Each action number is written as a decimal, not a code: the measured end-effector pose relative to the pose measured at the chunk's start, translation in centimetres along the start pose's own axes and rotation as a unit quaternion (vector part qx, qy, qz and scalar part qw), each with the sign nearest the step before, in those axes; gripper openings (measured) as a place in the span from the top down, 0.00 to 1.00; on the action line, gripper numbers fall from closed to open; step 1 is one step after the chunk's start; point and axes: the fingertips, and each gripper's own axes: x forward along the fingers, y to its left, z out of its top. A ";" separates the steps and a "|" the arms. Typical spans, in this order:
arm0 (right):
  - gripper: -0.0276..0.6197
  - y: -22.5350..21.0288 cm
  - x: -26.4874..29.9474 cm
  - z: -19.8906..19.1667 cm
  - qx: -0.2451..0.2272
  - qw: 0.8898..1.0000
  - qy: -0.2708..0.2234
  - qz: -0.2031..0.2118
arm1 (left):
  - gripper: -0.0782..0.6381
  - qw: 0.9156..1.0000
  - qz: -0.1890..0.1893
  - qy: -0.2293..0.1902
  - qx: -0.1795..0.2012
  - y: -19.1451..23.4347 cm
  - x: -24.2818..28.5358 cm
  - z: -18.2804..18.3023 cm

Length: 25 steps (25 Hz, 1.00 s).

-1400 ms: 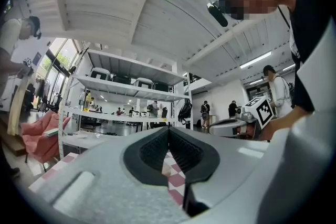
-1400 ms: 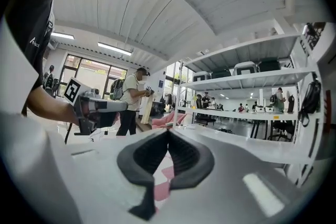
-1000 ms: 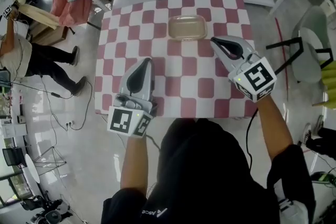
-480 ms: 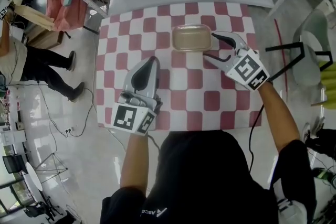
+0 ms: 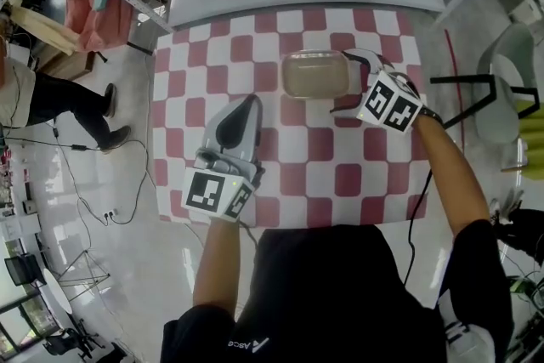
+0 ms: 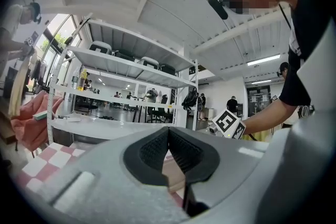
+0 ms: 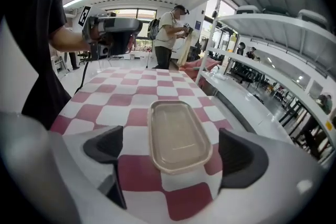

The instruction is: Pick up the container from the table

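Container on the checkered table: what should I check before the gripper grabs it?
1. Container flat on the table: ok.
2. Right gripper jaws opening, wider than the container: ok.
3. Container's near end lined up between them: ok.
4. Pads touching the container: not ok, gaps on both sides.
5. Left gripper shut, empty, out of the way: ok.
6. Anything inside the container: cannot tell.

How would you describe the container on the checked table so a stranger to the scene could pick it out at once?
Find the table with the red-and-white checked cloth. Near its far edge, right of centre, sits the container: a shallow, translucent beige tub with rounded corners, the only dish on the cloth.
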 end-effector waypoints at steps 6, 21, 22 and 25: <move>0.05 -1.2 2.9 -2.3 -0.017 0.998 0.059 0.033 | 0.88 1.000 0.002 0.013 -0.005 1.5 1.4 -1.4; 0.04 -2.4 7.2 -4.4 -0.020 0.986 0.134 0.095 | 0.88 0.999 0.020 0.029 -0.014 3.5 1.4 -3.2; 0.04 -2.5 7.3 -4.4 -0.018 0.985 0.136 0.100 | 0.88 0.999 0.022 0.029 -0.015 3.6 1.4 -3.2; 0.04 -2.3 7.5 -4.5 -0.010 0.984 0.135 0.113 | 0.88 0.999 0.025 0.030 -0.017 4.0 1.4 -3.4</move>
